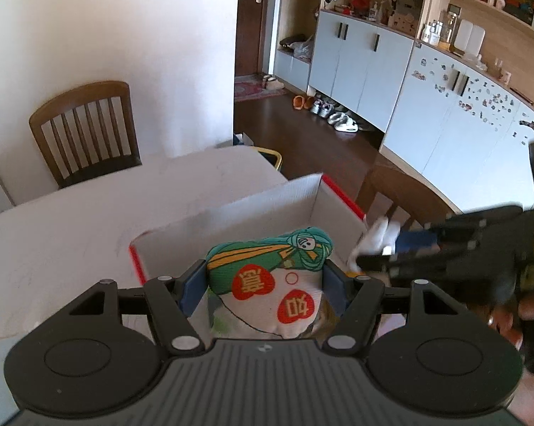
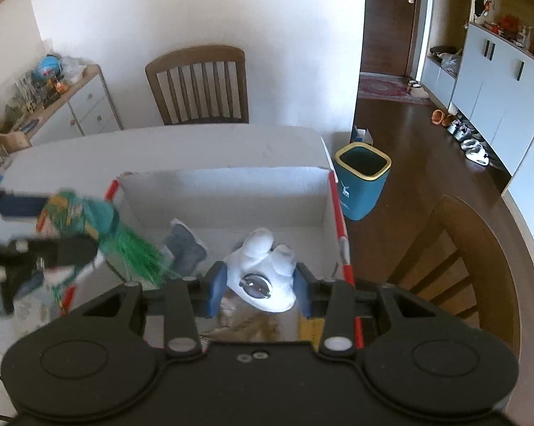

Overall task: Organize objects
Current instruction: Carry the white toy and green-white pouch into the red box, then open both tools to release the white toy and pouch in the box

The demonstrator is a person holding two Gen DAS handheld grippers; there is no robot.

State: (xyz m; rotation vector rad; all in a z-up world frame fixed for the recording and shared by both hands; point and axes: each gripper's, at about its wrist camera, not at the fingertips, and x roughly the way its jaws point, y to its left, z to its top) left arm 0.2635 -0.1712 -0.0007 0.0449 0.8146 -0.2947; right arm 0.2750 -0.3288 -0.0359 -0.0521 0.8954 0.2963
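My left gripper (image 1: pixel 265 277) is shut on a green and white stuffed pouch (image 1: pixel 270 273) with red heart patches, held over the open white cardboard box (image 1: pixel 231 220) with red edges. The pouch, with green tassels, also shows blurred in the right wrist view (image 2: pixel 86 223). My right gripper (image 2: pixel 261 284) is shut on a white plush toy (image 2: pixel 263 269) with a round metal badge, held low inside the box (image 2: pixel 231 195). In the left wrist view the right gripper (image 1: pixel 391 252) and the white toy (image 1: pixel 376 238) sit at the box's right side. A grey plush item (image 2: pixel 183 246) lies in the box.
The box stands on a white table (image 1: pixel 71 213). Wooden chairs stand behind the table (image 2: pixel 199 85) and to its right (image 2: pixel 455 262). A blue waste bin (image 2: pixel 362 181) stands on the floor beyond the table's right end. Cabinets (image 1: pixel 373 60) line the far wall.
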